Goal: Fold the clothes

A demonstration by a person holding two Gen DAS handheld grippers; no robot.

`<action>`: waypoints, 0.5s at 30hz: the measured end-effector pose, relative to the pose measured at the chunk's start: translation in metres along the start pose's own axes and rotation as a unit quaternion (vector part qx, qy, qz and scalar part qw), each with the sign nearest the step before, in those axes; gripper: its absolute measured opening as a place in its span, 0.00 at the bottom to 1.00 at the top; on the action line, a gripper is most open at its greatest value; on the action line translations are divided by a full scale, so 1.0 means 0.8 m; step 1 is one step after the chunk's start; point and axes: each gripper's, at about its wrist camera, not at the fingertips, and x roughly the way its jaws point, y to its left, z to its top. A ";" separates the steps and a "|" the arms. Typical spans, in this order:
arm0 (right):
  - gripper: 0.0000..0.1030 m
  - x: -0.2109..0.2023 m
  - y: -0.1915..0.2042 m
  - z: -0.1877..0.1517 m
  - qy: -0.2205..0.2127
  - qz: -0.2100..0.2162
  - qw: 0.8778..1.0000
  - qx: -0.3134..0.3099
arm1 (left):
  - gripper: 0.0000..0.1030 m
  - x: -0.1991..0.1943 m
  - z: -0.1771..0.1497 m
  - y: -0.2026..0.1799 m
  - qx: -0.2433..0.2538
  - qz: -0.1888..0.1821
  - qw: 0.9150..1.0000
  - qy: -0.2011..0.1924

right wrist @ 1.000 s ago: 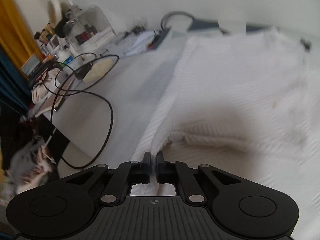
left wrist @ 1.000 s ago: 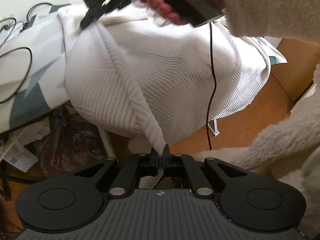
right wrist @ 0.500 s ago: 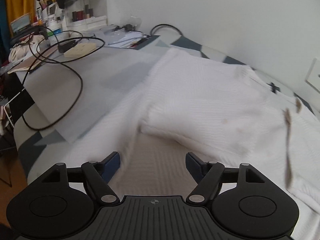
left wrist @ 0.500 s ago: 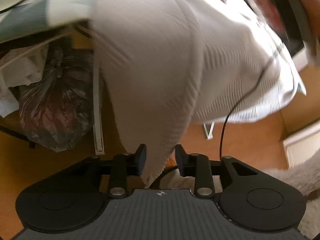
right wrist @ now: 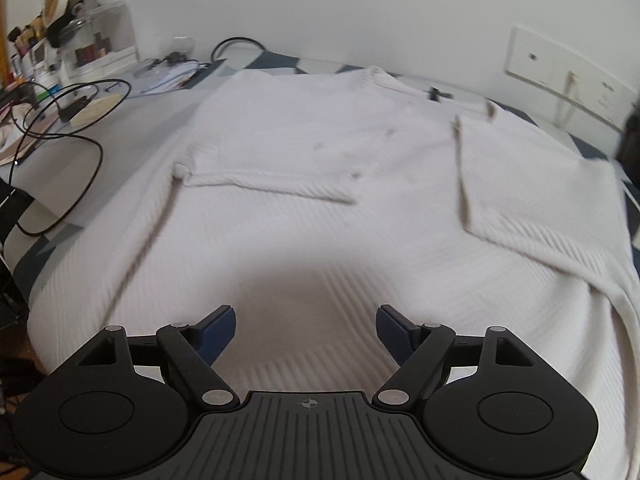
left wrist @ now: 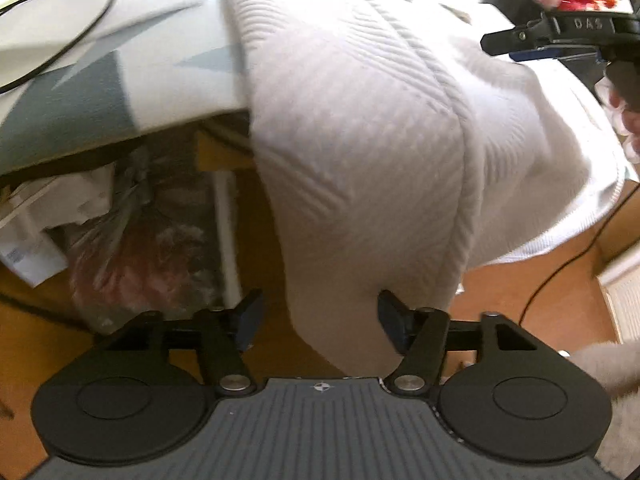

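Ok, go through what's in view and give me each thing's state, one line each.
Left tool: open, just been opening, sweater edge hanging loose between its fingers.
Right tool: open, just been opening, nothing gripped.
White sweater: spread on the table, sleeves folded in, one edge draped over the side.

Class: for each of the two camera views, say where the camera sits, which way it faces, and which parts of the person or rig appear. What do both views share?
Left wrist: on the left tongs, facing down past the table edge; open, with the white sweater hanging between them; the right tongs at top right.
Right wrist: on the right tongs, open, facing across the table.
Shared: the sweater.
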 end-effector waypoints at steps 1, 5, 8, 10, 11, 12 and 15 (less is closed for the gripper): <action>0.74 -0.004 -0.004 -0.003 -0.001 -0.004 1.000 0.004 | 0.70 0.002 0.002 0.001 0.011 -0.008 1.000 -0.004; 0.75 -0.018 -0.025 -0.014 0.002 -0.028 0.999 0.018 | 0.70 0.018 0.017 -0.005 0.068 -0.012 0.997 -0.016; 0.76 -0.029 -0.042 -0.022 0.004 -0.049 0.998 0.029 | 0.70 0.029 0.028 -0.014 0.086 -0.035 0.995 -0.025; 0.77 -0.036 -0.055 -0.027 0.005 -0.062 0.997 0.037 | 0.63 0.037 0.034 -0.022 0.097 -0.039 0.994 -0.019; 0.77 -0.040 -0.061 -0.030 0.005 -0.070 0.997 0.043 | 0.37 0.041 0.036 -0.026 0.102 -0.040 0.994 -0.017; 0.77 -0.044 -0.068 -0.032 0.005 -0.077 0.996 0.049 | 0.25 0.046 0.039 -0.029 0.104 -0.038 0.994 -0.010; 0.78 -0.059 -0.088 -0.043 -0.003 -0.103 0.992 0.068 | 0.11 0.051 0.044 -0.029 0.098 -0.006 0.995 0.012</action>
